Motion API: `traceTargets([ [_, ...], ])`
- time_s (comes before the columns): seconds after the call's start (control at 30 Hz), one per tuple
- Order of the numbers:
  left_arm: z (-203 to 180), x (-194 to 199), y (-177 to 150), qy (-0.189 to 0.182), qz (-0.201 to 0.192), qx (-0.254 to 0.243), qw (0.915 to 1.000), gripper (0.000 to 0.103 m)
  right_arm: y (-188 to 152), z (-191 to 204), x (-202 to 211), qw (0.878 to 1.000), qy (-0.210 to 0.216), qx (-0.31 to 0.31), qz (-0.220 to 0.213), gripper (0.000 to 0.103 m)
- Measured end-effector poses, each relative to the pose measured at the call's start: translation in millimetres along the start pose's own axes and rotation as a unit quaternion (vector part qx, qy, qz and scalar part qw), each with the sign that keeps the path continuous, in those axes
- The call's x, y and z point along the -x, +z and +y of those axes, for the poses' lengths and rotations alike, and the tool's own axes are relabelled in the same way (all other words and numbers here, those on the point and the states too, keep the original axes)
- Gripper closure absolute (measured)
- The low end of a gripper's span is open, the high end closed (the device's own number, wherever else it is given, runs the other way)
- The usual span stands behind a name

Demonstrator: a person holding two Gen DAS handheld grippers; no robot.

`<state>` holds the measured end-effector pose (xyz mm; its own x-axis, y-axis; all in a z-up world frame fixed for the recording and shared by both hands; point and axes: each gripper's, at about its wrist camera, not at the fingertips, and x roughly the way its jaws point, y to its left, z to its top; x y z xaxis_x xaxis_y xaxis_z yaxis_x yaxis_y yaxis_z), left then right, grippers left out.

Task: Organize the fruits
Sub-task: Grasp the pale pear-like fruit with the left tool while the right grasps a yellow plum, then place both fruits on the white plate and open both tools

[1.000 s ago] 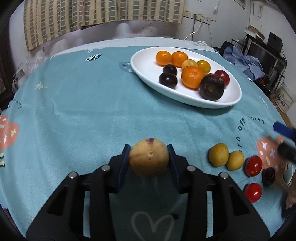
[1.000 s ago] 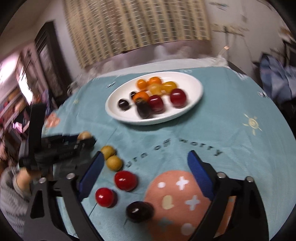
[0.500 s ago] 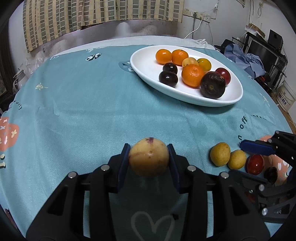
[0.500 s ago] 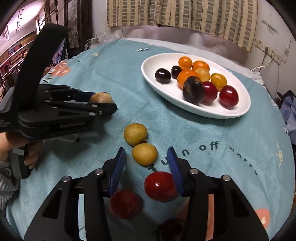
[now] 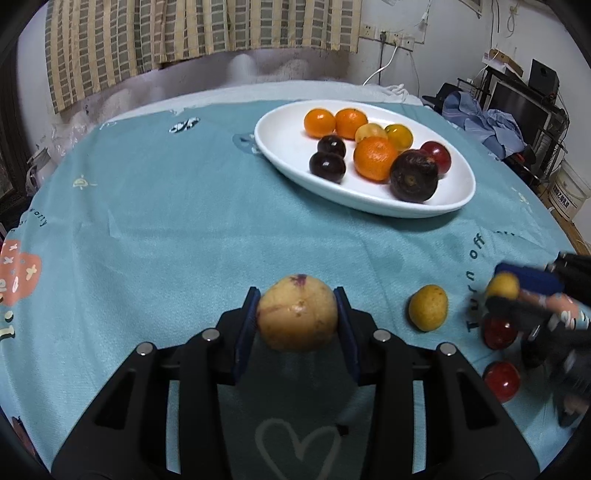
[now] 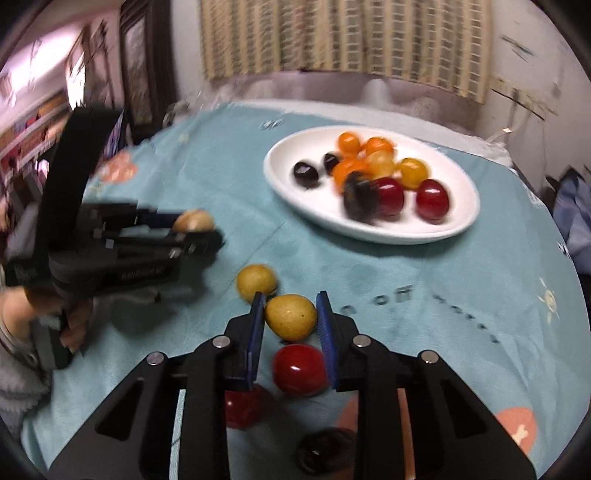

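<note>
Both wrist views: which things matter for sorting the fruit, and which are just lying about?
Job:
- left tool, gripping a tan fruit
- right tool, closed on a yellow fruit
- white plate
- loose red fruits

Lying about:
- crumpled blue cloth
- curtain
- wall cable

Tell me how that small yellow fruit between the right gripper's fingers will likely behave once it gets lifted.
The small yellow fruit looks round and smooth, so it could slip or spin between the flat blue fingers if the grip is loose. It seems firm and probably light. Set on the shallow white plate, it may well roll against the other fruits.
</note>
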<state>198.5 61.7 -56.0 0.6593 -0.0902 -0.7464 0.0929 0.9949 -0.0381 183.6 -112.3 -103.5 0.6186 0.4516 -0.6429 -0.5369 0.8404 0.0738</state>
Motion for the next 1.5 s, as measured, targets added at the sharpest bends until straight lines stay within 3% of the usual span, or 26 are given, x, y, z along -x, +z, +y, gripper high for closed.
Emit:
traceTargets([
  [0.2,-9,17,11,-0.016,-0.028,0.000,0.9995,0.062,12,-42,27,0.995,0.005,-0.082,-0.047,0.075],
  [0.4,-6,19,69,-0.019,-0.057,0.011,0.9981,0.062,61,-70,28,0.992,-0.004,-0.108,-0.065,0.075],
  [0.53,-2,-5,104,-0.022,-0.061,0.031,0.9974,0.062,94,-93,7,0.987,-0.002,-0.140,-0.075,0.075],
  [0.77,9,-59,127,-0.036,-0.036,0.057,0.9971,0.062,110,-138,-56,0.976,0.000,-0.206,-0.065,0.075],
  [0.8,8,-63,127,-0.035,-0.034,0.057,0.9971,0.058,110,-143,-61,0.975,0.003,-0.213,-0.065,0.074],
  [0.83,9,-67,128,-0.033,-0.035,0.060,0.9970,0.039,109,-148,-67,0.973,0.006,-0.221,-0.060,0.073],
  [0.87,9,-68,128,-0.034,-0.038,0.061,0.9968,0.032,108,-149,-69,0.973,0.006,-0.224,-0.054,0.071],
  [0.93,10,-66,128,-0.040,-0.045,0.060,0.9964,0.029,108,-152,-70,0.972,0.008,-0.229,-0.044,0.069],
  [1.1,12,-49,124,-0.043,-0.057,0.070,0.9950,0.025,109,-142,-42,0.968,0.040,-0.239,-0.067,0.068],
  [1.13,13,-40,121,-0.040,-0.063,0.072,0.9946,0.023,110,-137,-28,0.967,0.053,-0.238,-0.076,0.063],
  [1.17,13,-35,119,-0.039,-0.067,0.072,0.9944,0.022,109,-130,-13,0.967,0.056,-0.235,-0.085,0.036],
  [1.23,12,-21,109,-0.038,-0.073,0.074,0.9939,0.019,104,-117,14,0.965,0.052,-0.227,-0.120,0.021],
  [1.37,-3,3,71,-0.028,-0.067,0.046,0.9963,0.016,87,-86,46,0.974,0.054,-0.183,-0.126,0.020],
  [1.5,-23,17,35,-0.022,-0.053,0.004,0.9983,0.014,45,-80,61,0.969,0.051,-0.199,-0.136,0.014],
])
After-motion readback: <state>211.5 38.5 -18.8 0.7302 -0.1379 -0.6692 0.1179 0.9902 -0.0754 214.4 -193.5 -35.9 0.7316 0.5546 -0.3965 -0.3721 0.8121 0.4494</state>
